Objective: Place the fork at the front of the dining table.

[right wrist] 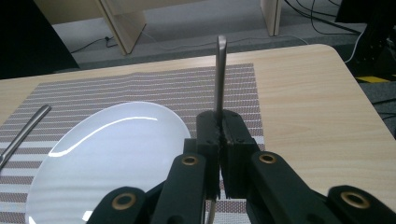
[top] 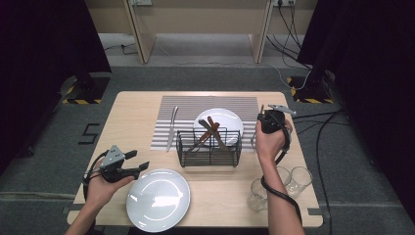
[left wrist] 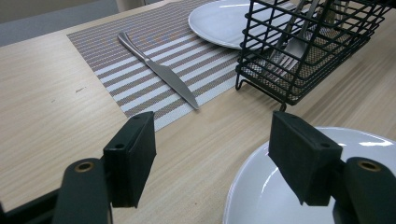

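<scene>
Right gripper (right wrist: 218, 135) is clamping an upright metal utensil handle (right wrist: 220, 74) above the placemat (right wrist: 154, 84) beside the plate (right wrist: 112, 154); left gripper (left wrist: 212, 154) is idling open; narrow pinch risking pivot, clattering onto plate.

Even overhead light keeps the pale surface (top: 132, 110) bright while both sides of the high view sink into near black, white glare streaks both plates (top: 157, 199) (right wrist: 107, 154), shadows stay soft, and the near black gripper (left wrist: 210, 158) parts look slightly blurred.
</scene>
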Tool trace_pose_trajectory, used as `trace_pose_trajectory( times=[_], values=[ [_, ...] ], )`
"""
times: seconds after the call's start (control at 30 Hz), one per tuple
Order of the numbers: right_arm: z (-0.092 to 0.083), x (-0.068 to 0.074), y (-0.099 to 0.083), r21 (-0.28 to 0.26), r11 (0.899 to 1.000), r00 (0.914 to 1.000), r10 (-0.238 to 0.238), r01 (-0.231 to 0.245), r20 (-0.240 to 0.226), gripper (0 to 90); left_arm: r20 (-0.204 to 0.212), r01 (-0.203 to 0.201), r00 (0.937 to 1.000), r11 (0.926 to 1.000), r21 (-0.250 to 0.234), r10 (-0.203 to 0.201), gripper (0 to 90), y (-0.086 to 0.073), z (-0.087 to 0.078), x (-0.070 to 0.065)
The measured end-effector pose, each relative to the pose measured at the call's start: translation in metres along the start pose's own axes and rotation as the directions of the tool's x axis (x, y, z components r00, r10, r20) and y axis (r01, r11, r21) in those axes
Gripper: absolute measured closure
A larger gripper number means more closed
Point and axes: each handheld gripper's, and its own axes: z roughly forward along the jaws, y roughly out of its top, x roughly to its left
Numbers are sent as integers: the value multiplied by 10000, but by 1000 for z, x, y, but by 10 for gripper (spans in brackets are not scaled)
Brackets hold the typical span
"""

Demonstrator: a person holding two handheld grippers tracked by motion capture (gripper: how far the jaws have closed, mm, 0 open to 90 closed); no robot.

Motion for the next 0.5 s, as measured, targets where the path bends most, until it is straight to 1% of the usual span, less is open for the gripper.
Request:
trace_pose_trajectory(
  times=[0.5],
  values=[
    [6, 2, 2, 102, 9999, 9999, -108, 107, 50, 874, -17, 5, 10000, 10000, 3, -5, 317, 0, -1, 1]
  ],
)
